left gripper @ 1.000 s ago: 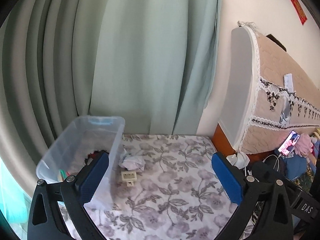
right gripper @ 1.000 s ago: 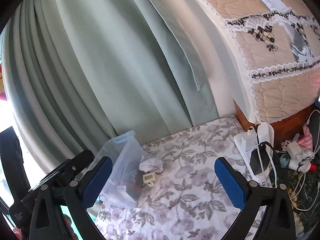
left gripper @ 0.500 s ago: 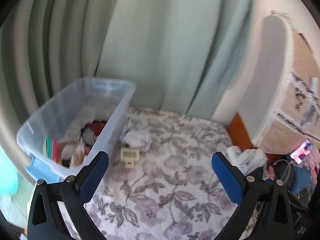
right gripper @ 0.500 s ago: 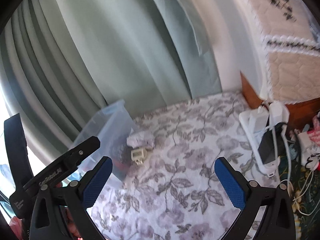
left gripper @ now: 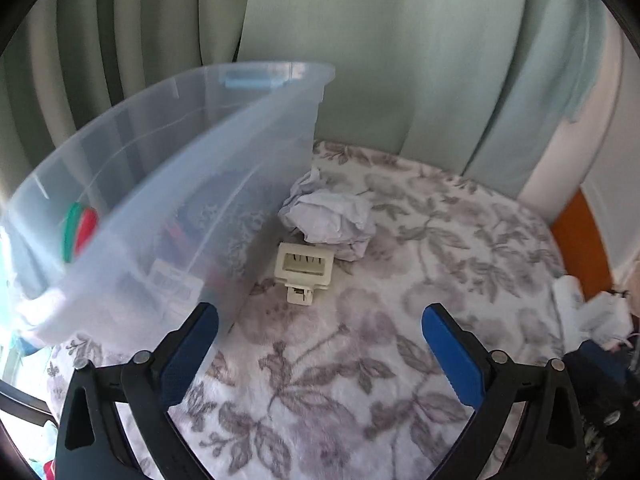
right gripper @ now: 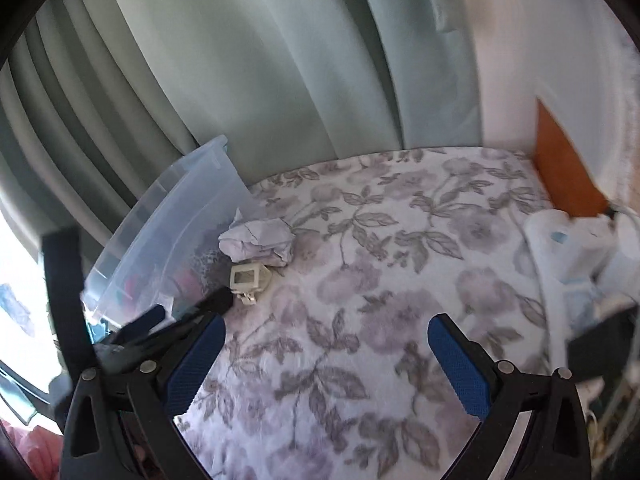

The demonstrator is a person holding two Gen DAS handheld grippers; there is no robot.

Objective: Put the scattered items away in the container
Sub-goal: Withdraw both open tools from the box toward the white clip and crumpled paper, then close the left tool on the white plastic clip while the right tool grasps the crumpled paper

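Note:
A clear plastic bin (left gripper: 168, 168) (right gripper: 176, 216) stands at the left on a floral blanket, with several coloured items inside. Right beside its wall lie a cream plastic clip-like piece (left gripper: 305, 269) (right gripper: 249, 277) and a crumpled white paper wad (left gripper: 332, 220) (right gripper: 260, 240). My left gripper (left gripper: 320, 320) is open, low over the blanket, just short of the cream piece, its left finger against the bin's corner. My right gripper (right gripper: 326, 324) is open and empty, further back and to the right. The left gripper's dark frame (right gripper: 160, 328) shows at the lower left of the right wrist view.
Pale green curtains (left gripper: 360, 40) hang behind the bin and the bed. A wooden panel (right gripper: 568, 168) and a white power strip with plugs and cables (right gripper: 576, 248) sit at the right edge. Open floral blanket (right gripper: 400, 280) spreads between the grippers and the items.
Both grippers have tilted down and moved forward toward the bin. The cream piece and the paper wad now look much larger and nearer in the left wrist view. Both stay open.

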